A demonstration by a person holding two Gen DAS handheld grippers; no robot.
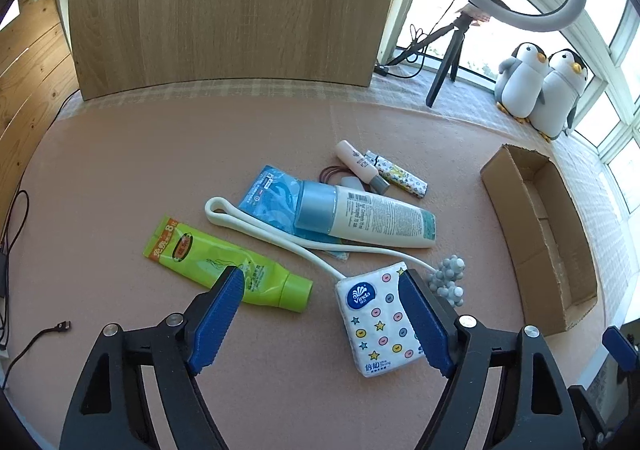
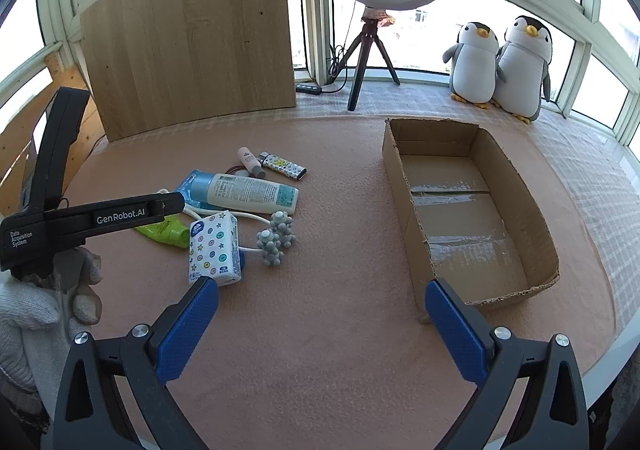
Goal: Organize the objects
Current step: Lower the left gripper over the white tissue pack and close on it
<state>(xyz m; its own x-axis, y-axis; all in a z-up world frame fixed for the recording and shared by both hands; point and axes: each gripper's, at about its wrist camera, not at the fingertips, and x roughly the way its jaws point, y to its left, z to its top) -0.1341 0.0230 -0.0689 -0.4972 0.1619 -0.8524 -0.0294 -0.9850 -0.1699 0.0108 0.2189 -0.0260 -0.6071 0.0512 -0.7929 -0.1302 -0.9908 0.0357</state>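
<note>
Progress: nothing packed, brown cardboard box (image 2: 472,206) sitting empty | left gripper (image 1: 320,314) hovering wide open, holding nothing, over patterned tissue pack (image 1: 380,326) | right gripper (image 2: 320,326) waiting agape, empty | whole pile remaining.

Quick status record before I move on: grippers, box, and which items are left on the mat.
left gripper: open, over the tissue pack
right gripper: open, holding nothing
cardboard box: holds no items
loose items: green tube, white lotion tube, blue pouch, massager, lighter, small pink bottle
</note>
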